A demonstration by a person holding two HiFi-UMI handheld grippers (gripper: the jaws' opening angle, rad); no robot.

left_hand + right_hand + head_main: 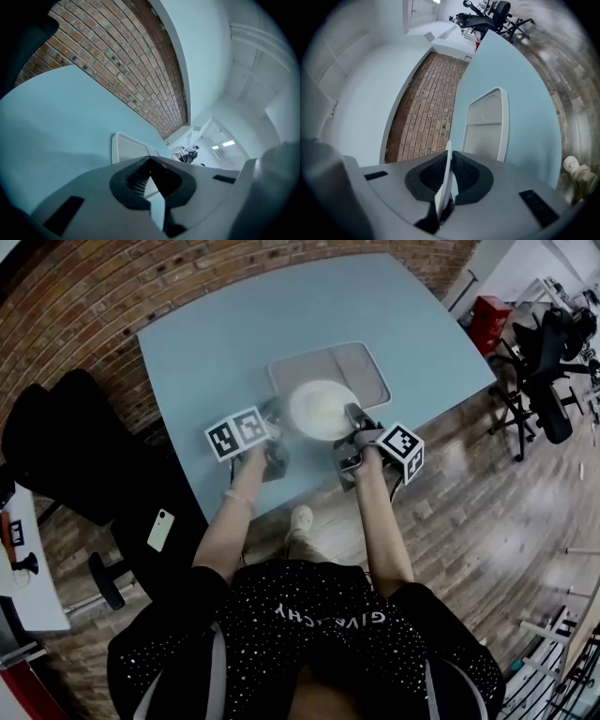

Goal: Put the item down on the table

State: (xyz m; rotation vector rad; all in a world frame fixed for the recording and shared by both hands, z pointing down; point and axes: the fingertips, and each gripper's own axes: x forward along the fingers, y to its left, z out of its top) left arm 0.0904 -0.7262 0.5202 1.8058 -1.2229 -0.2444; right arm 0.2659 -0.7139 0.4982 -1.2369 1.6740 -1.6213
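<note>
A round white plate (322, 409) is held between both grippers over the near part of the light blue table (216, 343), overlapping the front edge of a grey tray (367, 367). My left gripper (272, 430) is shut on the plate's left rim, and the white edge (157, 199) shows between its dark pads. My right gripper (353, 424) is shut on the right rim, where the plate's thin edge (445, 180) stands clamped between its pads. How high the plate sits above the table cannot be told.
The tray (129, 147) (486, 119) lies just beyond the grippers, toward the brick wall (84, 296). A black chair (66, 437) with a phone (160, 530) stands at left. Office chairs (548, 357) and a red box (487, 320) stand at right.
</note>
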